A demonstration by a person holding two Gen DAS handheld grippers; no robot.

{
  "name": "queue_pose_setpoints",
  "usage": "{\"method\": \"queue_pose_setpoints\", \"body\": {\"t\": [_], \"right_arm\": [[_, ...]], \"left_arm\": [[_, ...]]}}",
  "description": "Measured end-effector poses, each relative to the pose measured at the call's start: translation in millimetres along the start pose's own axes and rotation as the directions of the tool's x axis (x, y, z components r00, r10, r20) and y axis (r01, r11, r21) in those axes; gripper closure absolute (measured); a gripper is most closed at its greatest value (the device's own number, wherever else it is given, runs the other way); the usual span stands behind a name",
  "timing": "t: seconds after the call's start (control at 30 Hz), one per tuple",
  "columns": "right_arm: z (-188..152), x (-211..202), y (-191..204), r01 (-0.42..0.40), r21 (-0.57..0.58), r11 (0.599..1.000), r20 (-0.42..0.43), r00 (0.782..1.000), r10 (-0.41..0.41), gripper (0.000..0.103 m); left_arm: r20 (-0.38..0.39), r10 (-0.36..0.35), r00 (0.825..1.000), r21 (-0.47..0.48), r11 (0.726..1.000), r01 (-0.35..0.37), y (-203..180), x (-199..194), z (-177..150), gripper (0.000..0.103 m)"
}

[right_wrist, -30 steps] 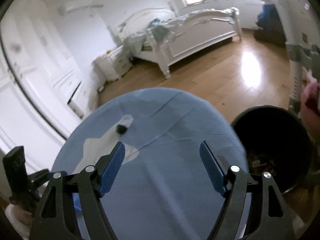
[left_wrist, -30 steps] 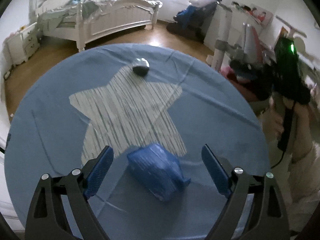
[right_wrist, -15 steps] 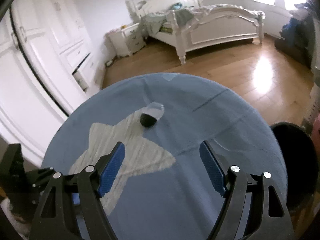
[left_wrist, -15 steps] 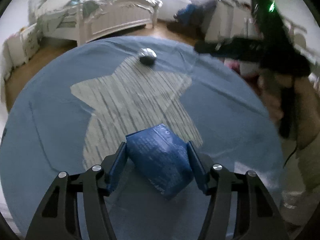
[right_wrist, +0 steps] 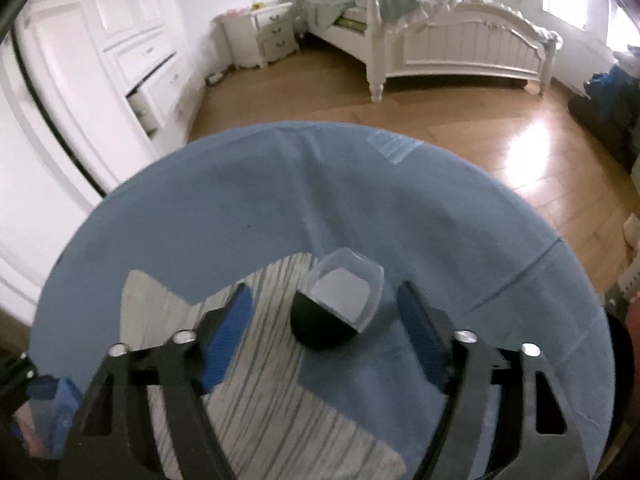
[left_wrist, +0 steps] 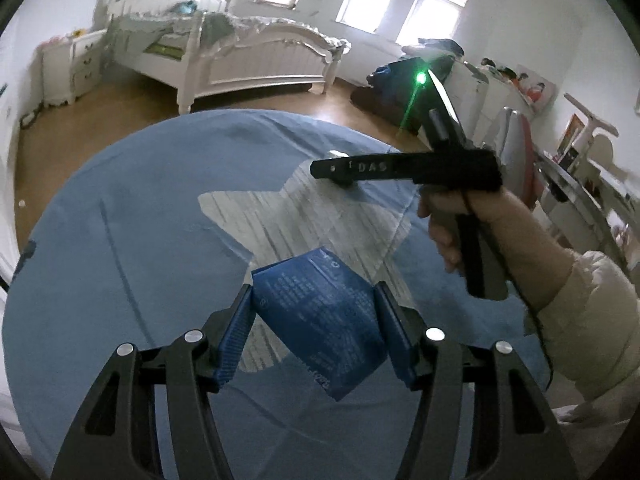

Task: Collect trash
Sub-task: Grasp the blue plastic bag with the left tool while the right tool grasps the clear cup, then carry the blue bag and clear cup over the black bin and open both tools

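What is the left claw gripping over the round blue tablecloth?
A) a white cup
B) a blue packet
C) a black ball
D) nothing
B: the left claw has both pads pressed on the sides of the blue packet above the tablecloth.

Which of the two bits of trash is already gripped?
The blue packet, squeezed by the left gripper. The black-and-clear cup lies free between the right gripper's closing jaws.

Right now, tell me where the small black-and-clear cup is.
In the right wrist view, the cup lies tipped on the star-patterned blue tablecloth, between the right gripper's closing jaws, untouched.
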State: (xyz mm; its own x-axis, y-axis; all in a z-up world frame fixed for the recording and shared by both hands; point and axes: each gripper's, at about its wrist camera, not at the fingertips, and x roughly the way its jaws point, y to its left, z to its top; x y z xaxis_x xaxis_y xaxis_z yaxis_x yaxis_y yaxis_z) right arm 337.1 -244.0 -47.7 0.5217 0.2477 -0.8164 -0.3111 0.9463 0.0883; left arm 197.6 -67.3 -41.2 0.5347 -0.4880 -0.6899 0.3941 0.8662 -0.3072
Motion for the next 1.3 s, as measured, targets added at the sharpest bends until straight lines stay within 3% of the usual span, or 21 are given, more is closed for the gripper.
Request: {"method": "queue_pose_setpoints", "body": {"t": [0.1,0.3,0.43,0.53,0.6,0.87,1.13,1.3], "right_arm": [[-1,1,3,0.02,-0.031,0.999,0.024,1.0,-0.019,0.06],[-14,-13,-21,-0.109,0.071,0.992,0.046,0.993,0.105,0.06],[-29,-48,-45,-0.192,0.134,0.972,0.134,0.976,0.175,0.06],[-41,-80,-68,-0.214,0.175,0.961,0.208,0.962,0.177,0.06],[-49,-99,-86,-0.216,0.2,0.956,0.249,0.955,0.164,0.06],[-107,-179,-188,-0.129,0.344,0.93,0.386,0.922,-0.015,0.06],[-177,-207,-288,-0.096,0.517,0.85,0.391,0.911,-0.135,0.059],[-203,-199,-324,-0.102,0.579,0.809,0.373,0.916,-0.152,0.059]], "left_arm": [[-0.004,0.002,1.0,-0.017,1.0,-0.002,2,1,0,0.044],[0.004,0.043,0.999,0.001,0.999,-0.043,-5,4,5,0.044],[0.003,0.037,0.999,0.004,0.999,-0.037,-17,4,16,0.044],[0.011,0.023,1.0,0.03,0.999,-0.023,-33,7,29,0.044],[0.02,0.0,1.0,0.046,0.999,0.0,-47,9,40,0.044],[0.026,-0.135,0.99,0.141,0.981,0.13,-129,45,91,0.044],[-0.046,-0.252,0.967,0.246,0.935,0.256,-210,108,123,0.044],[-0.113,-0.299,0.948,0.269,0.909,0.319,-251,153,128,0.044]]}}
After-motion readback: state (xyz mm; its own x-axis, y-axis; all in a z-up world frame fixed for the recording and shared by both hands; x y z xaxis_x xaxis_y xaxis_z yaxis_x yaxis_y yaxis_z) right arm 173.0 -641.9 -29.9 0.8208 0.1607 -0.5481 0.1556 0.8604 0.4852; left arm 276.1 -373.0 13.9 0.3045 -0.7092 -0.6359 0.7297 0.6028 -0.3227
